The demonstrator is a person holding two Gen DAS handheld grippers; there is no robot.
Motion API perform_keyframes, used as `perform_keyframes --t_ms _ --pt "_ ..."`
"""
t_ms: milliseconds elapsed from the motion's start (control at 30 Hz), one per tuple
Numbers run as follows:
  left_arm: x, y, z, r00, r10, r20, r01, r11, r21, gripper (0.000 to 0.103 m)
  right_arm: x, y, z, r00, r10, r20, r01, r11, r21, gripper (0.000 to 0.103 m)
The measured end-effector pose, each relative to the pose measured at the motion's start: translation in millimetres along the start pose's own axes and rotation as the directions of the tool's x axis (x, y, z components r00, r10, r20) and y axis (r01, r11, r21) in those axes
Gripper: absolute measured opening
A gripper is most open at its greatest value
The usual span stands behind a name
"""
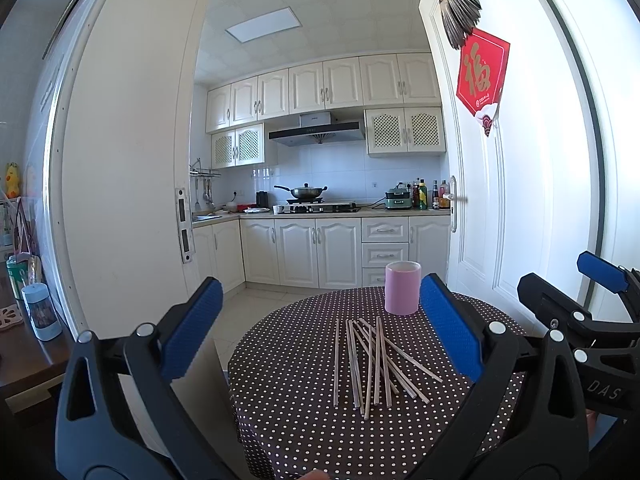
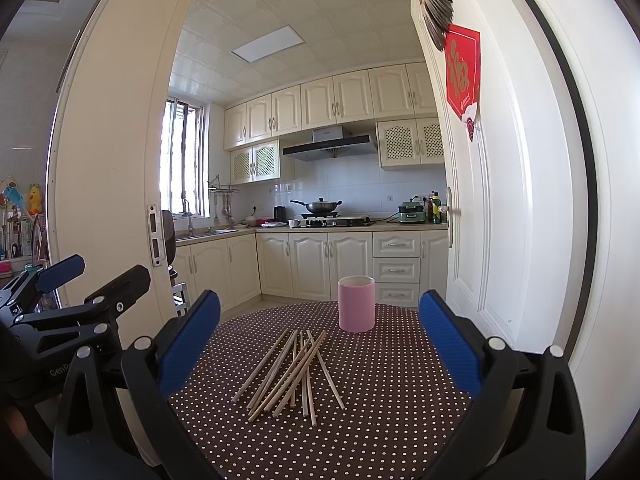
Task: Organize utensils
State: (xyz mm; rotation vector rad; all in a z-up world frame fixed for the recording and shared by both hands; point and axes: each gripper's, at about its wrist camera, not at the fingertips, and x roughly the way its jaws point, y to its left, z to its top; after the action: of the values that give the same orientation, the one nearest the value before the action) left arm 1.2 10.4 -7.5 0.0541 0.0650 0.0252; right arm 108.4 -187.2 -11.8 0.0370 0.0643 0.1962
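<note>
Several wooden chopsticks (image 1: 372, 360) lie in a loose crossed pile on a round table with a brown polka-dot cloth (image 1: 288, 420). A pink cylindrical holder (image 1: 402, 288) stands upright just behind the pile. My left gripper (image 1: 320, 332) is open and empty, held above the table's near side. The right gripper shows at the right edge of the left wrist view (image 1: 568, 276). In the right wrist view the chopsticks (image 2: 294, 372) lie before the pink holder (image 2: 356, 304). My right gripper (image 2: 320, 340) is open and empty. The left gripper (image 2: 96, 272) shows at the left there.
The table's edge (image 1: 232, 360) drops to a tiled floor on the left. A wooden side table with a pale blue container (image 1: 40, 312) stands far left. A white door (image 1: 500, 200) stands open on the right. A kitchen with white cabinets (image 1: 320, 252) lies beyond.
</note>
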Motion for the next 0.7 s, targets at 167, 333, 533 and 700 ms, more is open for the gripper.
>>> perform_keyframes --t_ms 167,333,533,700 --pt "0.8 -0.3 0.5 1.0 0.002 -0.004 -0.002 1.0 0.002 0.097 0.2 0.0 -0.7 1.0 -0.001 -0.006 0.001 1.0 0.001 0.096" --pt "1.4 -1.2 0.8 1.0 0.002 -0.006 -0.002 1.0 0.003 0.097 1.5 -0.3 1.0 1.0 -0.003 -0.012 0.003 1.0 0.001 0.096" --pt "4.8 -3.4 -1.6 1.0 0.003 -0.018 -0.003 1.0 0.007 0.097 4.6 -1.0 -0.3 1.0 -0.008 -0.024 0.008 1.0 0.001 0.096" --pt "12.7 -3.5 -6.1 0.999 -0.002 -0.048 0.002 1.0 0.002 0.097 12.6 1.3 -2.3 0.999 -0.015 -0.043 0.014 1.0 -0.013 0.096"
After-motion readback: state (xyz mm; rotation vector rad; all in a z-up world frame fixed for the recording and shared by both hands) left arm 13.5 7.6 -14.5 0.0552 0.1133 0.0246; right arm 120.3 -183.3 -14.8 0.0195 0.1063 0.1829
